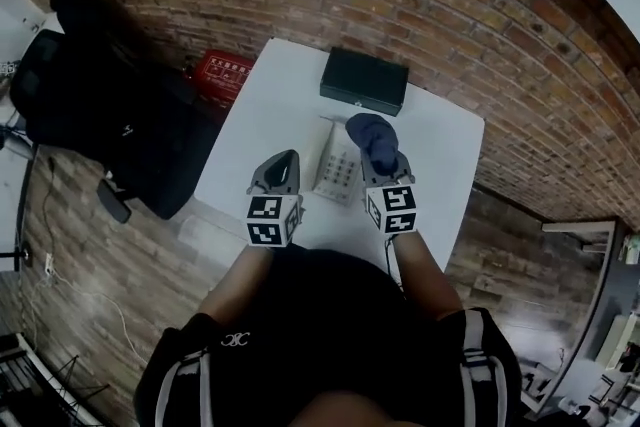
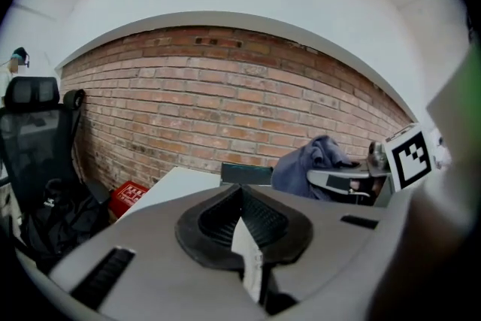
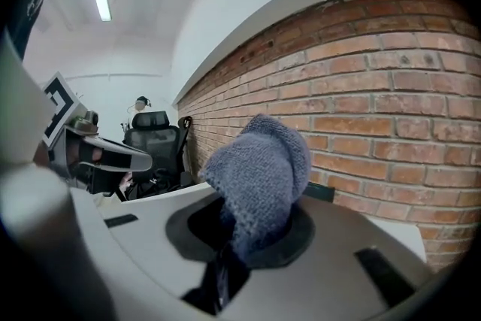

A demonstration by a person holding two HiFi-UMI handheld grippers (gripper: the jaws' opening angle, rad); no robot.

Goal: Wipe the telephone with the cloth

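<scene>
A light grey telephone [image 1: 338,172] with a keypad lies on the white table [image 1: 290,85], between my two grippers. My right gripper [image 1: 380,161] is shut on a dark blue knitted cloth [image 1: 373,137], which bulges out over its fingertips above the phone's right side. In the right gripper view the cloth [image 3: 259,177] fills the jaws and hides what lies below. My left gripper [image 1: 284,161] hovers just left of the phone with its jaws shut. In the left gripper view only a thin pale sliver shows between the closed pads [image 2: 259,218], and the cloth [image 2: 312,165] appears to the right.
A black box [image 1: 364,81] sits at the table's far edge by the brick wall. A red crate [image 1: 222,73] stands on the floor left of the table. A black office chair [image 1: 90,105] with dark bags is further left.
</scene>
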